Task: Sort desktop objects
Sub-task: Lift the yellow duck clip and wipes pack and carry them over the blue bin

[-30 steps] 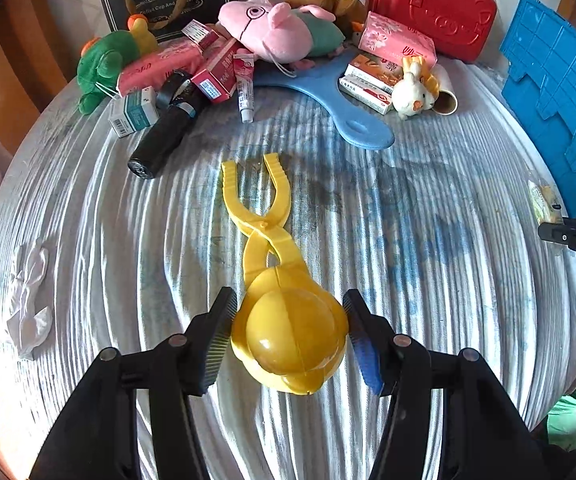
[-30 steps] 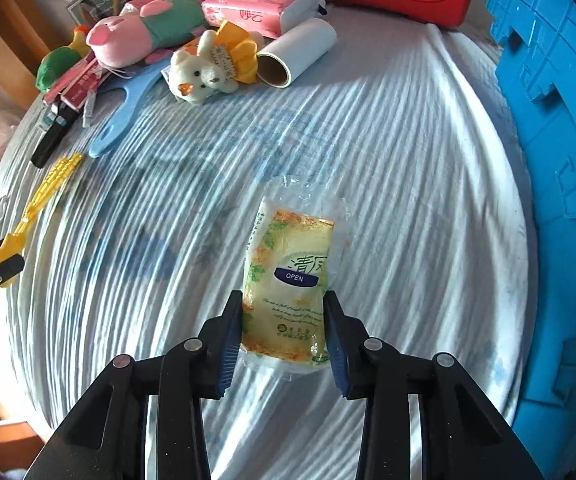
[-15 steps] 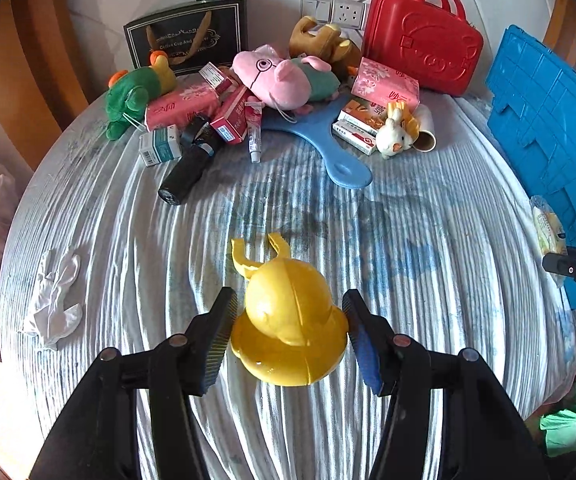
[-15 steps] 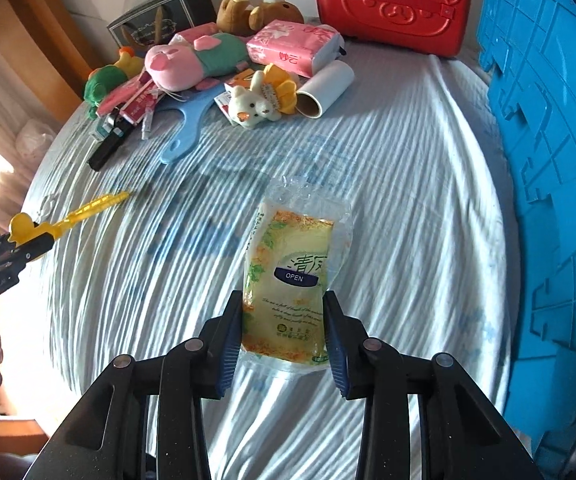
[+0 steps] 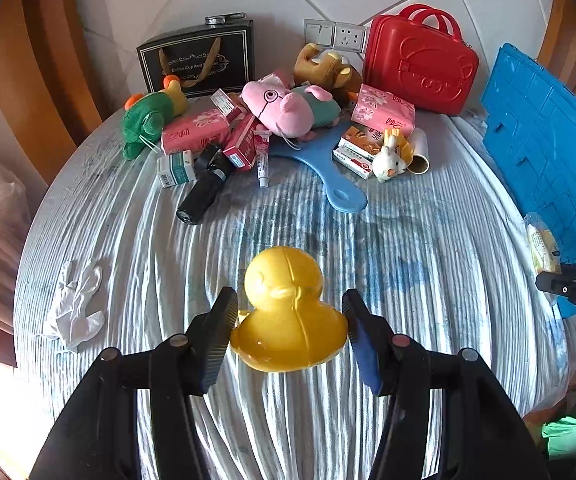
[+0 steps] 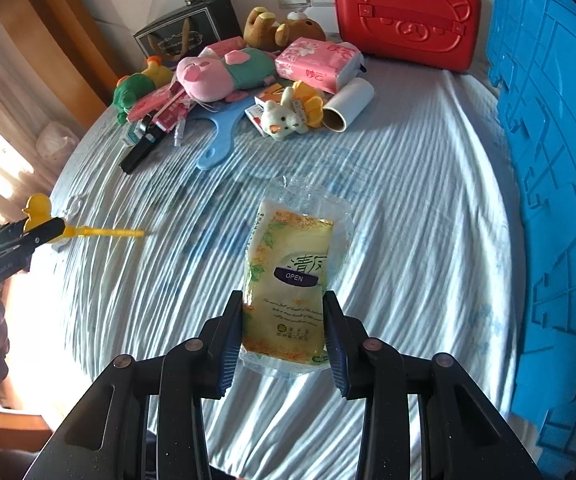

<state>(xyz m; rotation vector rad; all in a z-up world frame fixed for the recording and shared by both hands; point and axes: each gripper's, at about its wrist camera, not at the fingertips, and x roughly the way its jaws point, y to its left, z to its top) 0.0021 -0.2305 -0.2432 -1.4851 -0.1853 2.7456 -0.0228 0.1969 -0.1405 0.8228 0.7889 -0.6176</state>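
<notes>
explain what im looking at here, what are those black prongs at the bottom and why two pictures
The black prongs are hand-held grippers, one in each of a person's hands, each with a wide-angle camera looking along its fingers. So you get one picture per hand.

In the left-hand picture, the left gripper is clamped on a yellow duck-shaped tongs toy. In the right-hand picture, the right gripper is clamped on a yellow tissue pack.

Both are held above a table under a wrinkled white cloth. At its far side lies a pile: a pink pig plush, a green plush, pink tissue packs, small boxes, a blue paddle, a black flashlight. Behind stands a red case; a blue crate sits on the right.
</notes>
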